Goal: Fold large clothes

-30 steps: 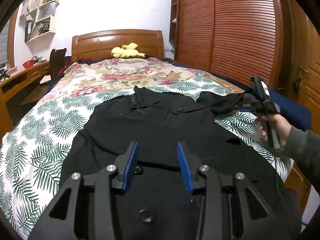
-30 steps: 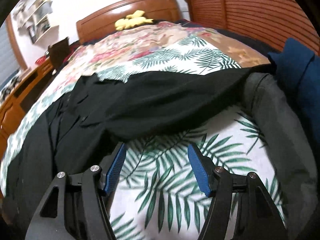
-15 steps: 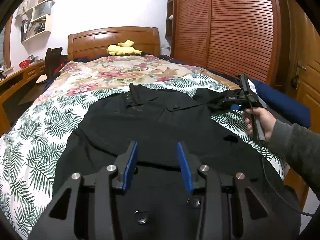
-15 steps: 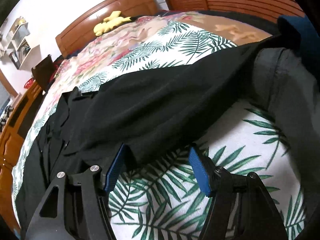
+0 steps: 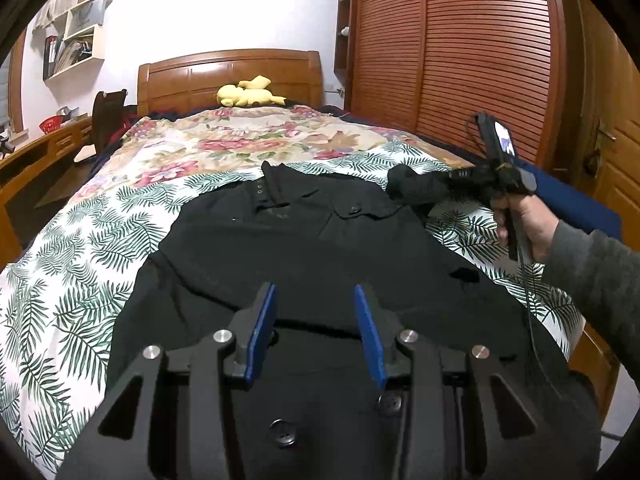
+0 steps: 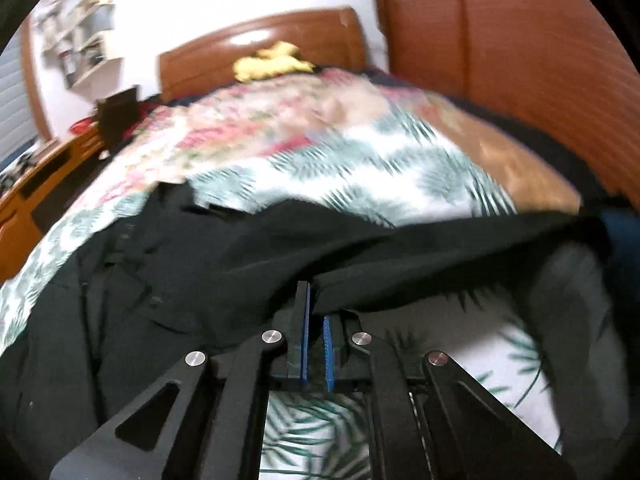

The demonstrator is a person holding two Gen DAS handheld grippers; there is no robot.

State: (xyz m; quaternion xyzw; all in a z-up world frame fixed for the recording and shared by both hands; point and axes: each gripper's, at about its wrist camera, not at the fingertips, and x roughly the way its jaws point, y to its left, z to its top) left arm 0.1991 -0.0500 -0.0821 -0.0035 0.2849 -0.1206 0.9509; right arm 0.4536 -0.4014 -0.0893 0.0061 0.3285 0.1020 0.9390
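Shirt point(image 5: 304, 248) lies flat on the bed point(image 5: 80, 240); right gripper point(image 6: 316, 320) apparently pinches its three-o'clock sleeve point(image 6: 400, 264), left gripper point(image 5: 316, 316) gapes.

You won't find any lettering you can read here. The pale marking on the right gripper point(image 5: 460, 176), at the right of the left wrist view, is too small and blurred to make out.
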